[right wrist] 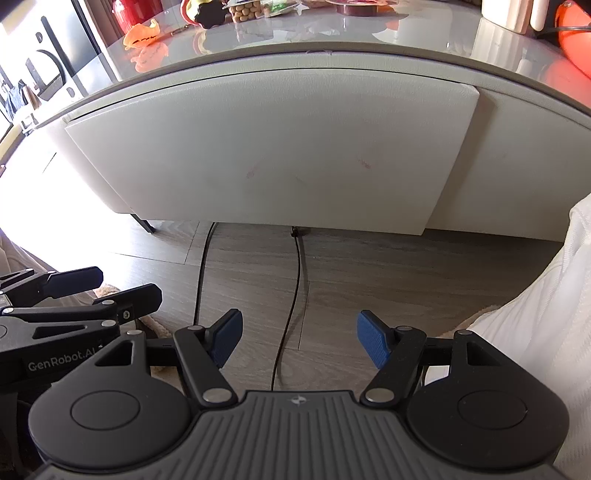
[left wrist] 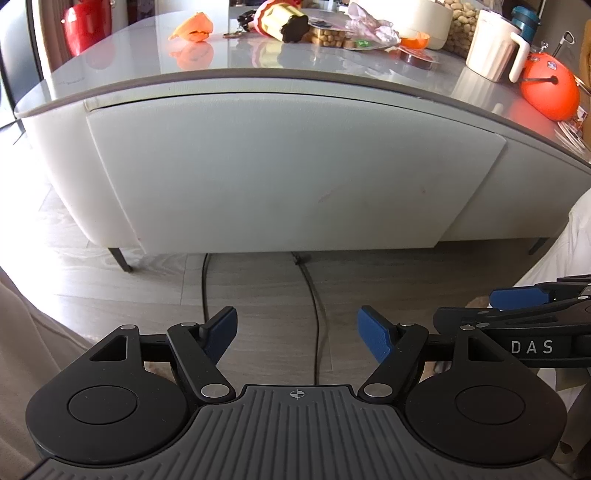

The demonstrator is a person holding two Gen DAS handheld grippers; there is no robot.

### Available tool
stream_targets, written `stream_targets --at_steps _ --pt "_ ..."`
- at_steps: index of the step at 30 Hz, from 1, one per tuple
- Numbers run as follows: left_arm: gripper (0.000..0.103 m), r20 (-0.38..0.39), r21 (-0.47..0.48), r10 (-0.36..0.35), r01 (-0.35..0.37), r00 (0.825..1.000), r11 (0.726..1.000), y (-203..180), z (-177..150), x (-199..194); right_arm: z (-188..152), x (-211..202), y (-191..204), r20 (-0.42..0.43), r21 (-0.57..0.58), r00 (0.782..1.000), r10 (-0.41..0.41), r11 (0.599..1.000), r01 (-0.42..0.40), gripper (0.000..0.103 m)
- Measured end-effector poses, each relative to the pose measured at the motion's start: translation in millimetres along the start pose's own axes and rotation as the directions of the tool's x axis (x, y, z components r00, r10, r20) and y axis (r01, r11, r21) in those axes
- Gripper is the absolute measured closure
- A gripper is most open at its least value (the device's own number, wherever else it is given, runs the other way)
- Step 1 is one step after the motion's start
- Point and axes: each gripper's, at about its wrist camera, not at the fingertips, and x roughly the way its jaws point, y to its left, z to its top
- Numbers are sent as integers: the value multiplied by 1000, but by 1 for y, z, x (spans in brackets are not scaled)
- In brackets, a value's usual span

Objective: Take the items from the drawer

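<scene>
A pale grey drawer front (left wrist: 288, 173) (right wrist: 273, 155) fills the side of a low table and is closed flush; nothing of its inside shows. My left gripper (left wrist: 297, 334) hangs open over the wooden floor, a good way short of the drawer, with nothing between its blue pads. My right gripper (right wrist: 299, 338) is open too and equally empty, at a like distance from the drawer. Each gripper shows at the edge of the other's view, so they are side by side: the right gripper (left wrist: 517, 306), the left gripper (right wrist: 110, 288).
The glossy table top (left wrist: 147, 74) carries an orange toy (left wrist: 194, 26), a red pot (left wrist: 86, 24), snack packs, a white jug (left wrist: 493, 44) and an orange round case (left wrist: 550, 88). Two black cables (left wrist: 314, 314) run across the floor. White cloth (right wrist: 546, 306) lies at right.
</scene>
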Motion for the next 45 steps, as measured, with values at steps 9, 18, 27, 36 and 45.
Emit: stream_targets --at_steps 9,18,27,36,45 --pt "25 11 9 3 -3 1000 1000 -5 -2 -2 -1 -8 1 22 1 1000 3 1000 -3 34" --pt "25 22 6 -1 1 1000 1000 -5 -3 -3 -1 -9 -1 26 2 1000 4 1000 -4 34" --pt "25 27 3 0 -1 1000 1000 -5 -4 -4 -1 -9 -2 26 2 1000 4 1000 -4 34" --pt "94 100 9 -121 121 988 993 -9 -1 -14 1 -15 -11 70 33 998 -7 999 4 34" --pt "90 167 0 17 -18 986 1000 -27 18 -19 5 -20 -25 94 120 996 8 993 -20 34"
